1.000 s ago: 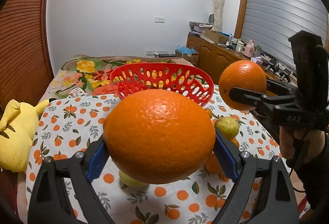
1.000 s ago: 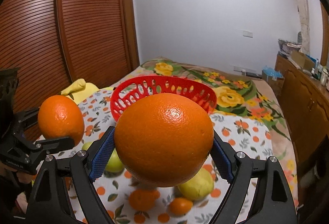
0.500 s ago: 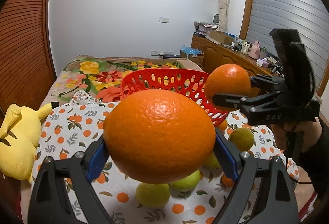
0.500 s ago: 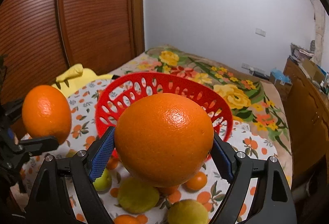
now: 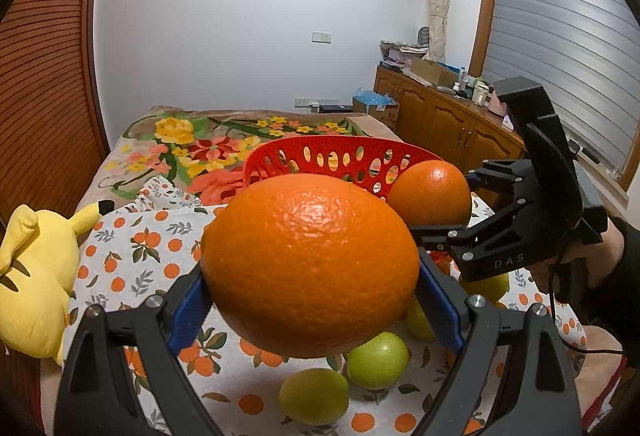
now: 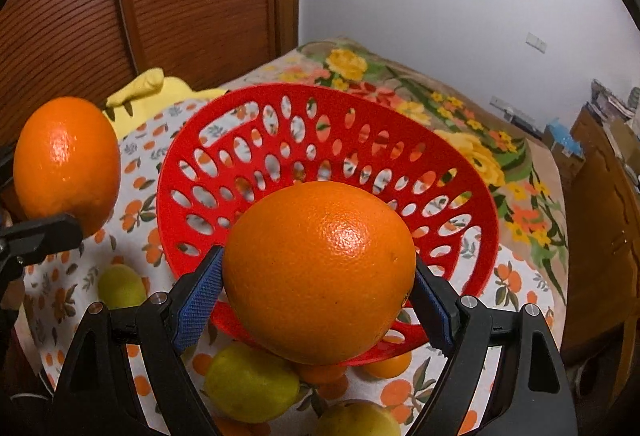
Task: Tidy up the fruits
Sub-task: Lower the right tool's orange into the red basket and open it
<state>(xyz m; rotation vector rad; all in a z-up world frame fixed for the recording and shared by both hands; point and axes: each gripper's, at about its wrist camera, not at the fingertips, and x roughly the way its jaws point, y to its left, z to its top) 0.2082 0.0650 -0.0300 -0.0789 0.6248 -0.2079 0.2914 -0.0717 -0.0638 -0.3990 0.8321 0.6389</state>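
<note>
Oranges (image 6: pixel 320 272) — big, glossy, pebbled — one per hand-held gripper (image 6: pixel 316 300).

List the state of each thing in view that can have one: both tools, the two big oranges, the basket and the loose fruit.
Left tool: shut on an orange.
Right tool: shut on an orange.
Left orange: held clear of the cloth.
Right orange: held over the basket's near rim.
Red basket: upright, nothing visible inside.
Green fruits: loose on the cloth.

Right orange (image 6: pixel 319 272) now over basket (image 6: pixel 460 172)
</note>
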